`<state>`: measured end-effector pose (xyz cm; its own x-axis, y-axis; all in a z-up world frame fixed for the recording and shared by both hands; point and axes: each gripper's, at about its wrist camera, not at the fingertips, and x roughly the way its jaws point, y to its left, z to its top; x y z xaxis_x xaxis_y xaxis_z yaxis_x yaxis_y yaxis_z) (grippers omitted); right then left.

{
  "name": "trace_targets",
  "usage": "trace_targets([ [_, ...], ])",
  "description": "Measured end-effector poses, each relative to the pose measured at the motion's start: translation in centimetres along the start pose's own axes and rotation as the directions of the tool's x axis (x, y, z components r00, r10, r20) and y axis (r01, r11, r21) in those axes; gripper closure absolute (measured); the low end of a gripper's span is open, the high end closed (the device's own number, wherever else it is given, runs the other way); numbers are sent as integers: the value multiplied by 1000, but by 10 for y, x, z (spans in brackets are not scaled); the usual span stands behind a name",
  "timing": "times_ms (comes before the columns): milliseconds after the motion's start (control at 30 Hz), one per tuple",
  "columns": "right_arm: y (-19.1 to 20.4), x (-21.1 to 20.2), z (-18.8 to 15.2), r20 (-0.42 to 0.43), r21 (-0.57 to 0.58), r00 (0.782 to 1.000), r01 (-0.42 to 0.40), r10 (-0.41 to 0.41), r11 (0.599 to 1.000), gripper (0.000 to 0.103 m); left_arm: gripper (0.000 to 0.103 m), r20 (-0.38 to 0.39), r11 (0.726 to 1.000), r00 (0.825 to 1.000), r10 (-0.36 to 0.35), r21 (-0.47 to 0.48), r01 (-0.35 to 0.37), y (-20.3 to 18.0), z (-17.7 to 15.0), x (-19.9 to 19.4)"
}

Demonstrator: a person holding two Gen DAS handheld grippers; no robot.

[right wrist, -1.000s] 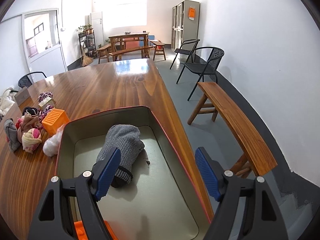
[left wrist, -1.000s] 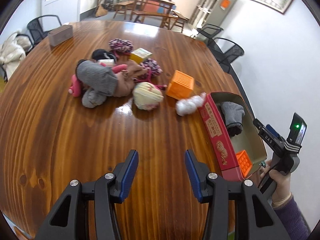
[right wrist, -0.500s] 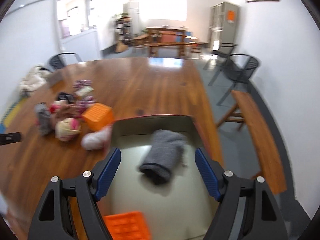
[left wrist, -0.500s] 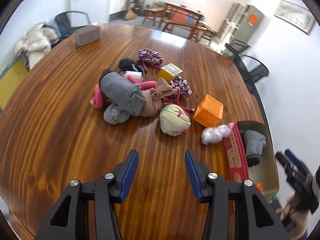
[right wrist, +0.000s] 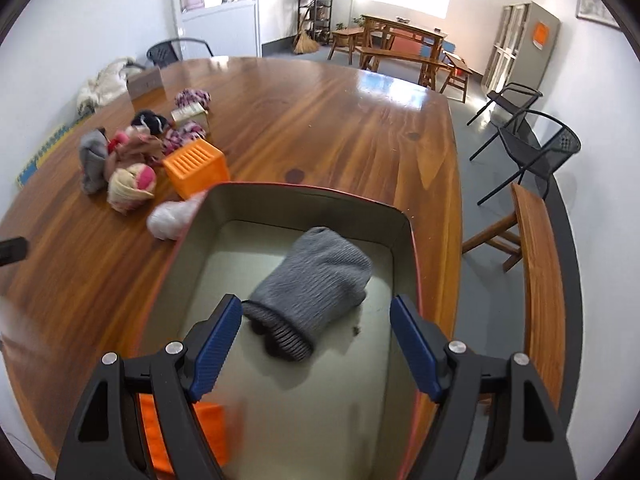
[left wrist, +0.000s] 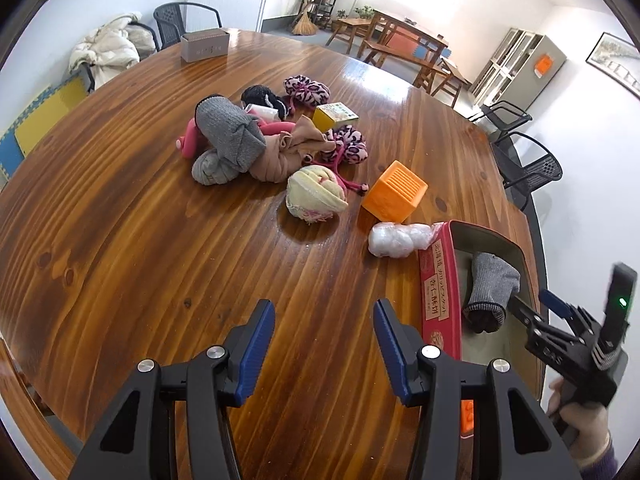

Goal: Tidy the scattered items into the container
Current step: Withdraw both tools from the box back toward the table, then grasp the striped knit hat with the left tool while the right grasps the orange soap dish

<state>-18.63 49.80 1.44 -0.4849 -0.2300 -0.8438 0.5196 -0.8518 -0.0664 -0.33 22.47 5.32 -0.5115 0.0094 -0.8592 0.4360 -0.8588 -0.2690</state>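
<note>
Left wrist view: the left gripper (left wrist: 324,344) is held over bare counter (left wrist: 120,240), its jaws opening with nothing between them. Ahead of the jaws, well apart, a heap of rolled socks is seen: a grey sock (left wrist: 230,132), a beige one (left wrist: 284,156), and a yellow-pink sock ball (left wrist: 316,194). An orange cube (left wrist: 394,194) and a white plastic-wrapped bundle (left wrist: 394,240) lie ahead to the right, the bundle just beside the red tin container (left wrist: 438,280).

Right wrist view: the right gripper (right wrist: 316,344) is held above the container (right wrist: 400,216), jaws apart and empty. A grey sock (right wrist: 316,280) lies on the tin floor just ahead of the jaws, apparently released there. An orange block (right wrist: 208,424), blurred, is seen below the left jaw.

Tidying is judged to be at an early stage; most items are not yet in the container.
</note>
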Motion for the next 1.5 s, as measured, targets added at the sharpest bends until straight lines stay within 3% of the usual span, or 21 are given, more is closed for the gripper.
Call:
trace_targets([
  [300, -23, 55, 38, -75, -64, 993, 82, -87, 995, 23, 50, -8, 999, 1000, 15, -50, -15, 1, 4, 10],
  [600, -46, 87, 72, -71, -84, 987, 140, -146, 987, 21, 50, -35, 998, 999, 31, -59, -33, 7, 15, 26],
  [700, -58, 101, 88, -66, -98, 972, 219, -226, 971, 21, 50, -41, 998, 999, 27, -56, -29, 8, 19, 30],
  [800, -72, 106, 106, -55, -76, 967, 245, -249, 967, 21, 50, -43, 999, 999, 18, -51, -20, 7, 25, 36],
  [1000, -91, 125, 136, -38, -111, 924, 374, -380, 921, 21, 50, -34, 999, 999, -2, -37, 0, 7, 42, 48],
  [1167, -113, 125, 153, -46, -69, 908, 414, -417, 908, 21, 50, -35, 1000, 999, -10, -26, 9, 10, 54, 58],
  [1200, -114, 120, 155, -40, -55, 909, 412, -414, 910, 21, 50, -34, 1000, 999, -12, -22, 11, 11, 56, 61],
  [1333, -102, 79, 158, 30, 22, 952, 303, -303, 953, 21, 50, -40, 1000, 999, -11, 4, 11, 13, 66, 74],
  [1433, -75, 47, 152, 92, 41, 985, 140, -143, 989, 20, 50, -47, 1000, 999, -19, 16, 20, 13, 75, 87],
  [1500, -51, 31, 145, 114, 33, 993, 28, -32, 999, 20, 50, -52, 999, 998, -24, 27, 25, 12, 80, 96],
])
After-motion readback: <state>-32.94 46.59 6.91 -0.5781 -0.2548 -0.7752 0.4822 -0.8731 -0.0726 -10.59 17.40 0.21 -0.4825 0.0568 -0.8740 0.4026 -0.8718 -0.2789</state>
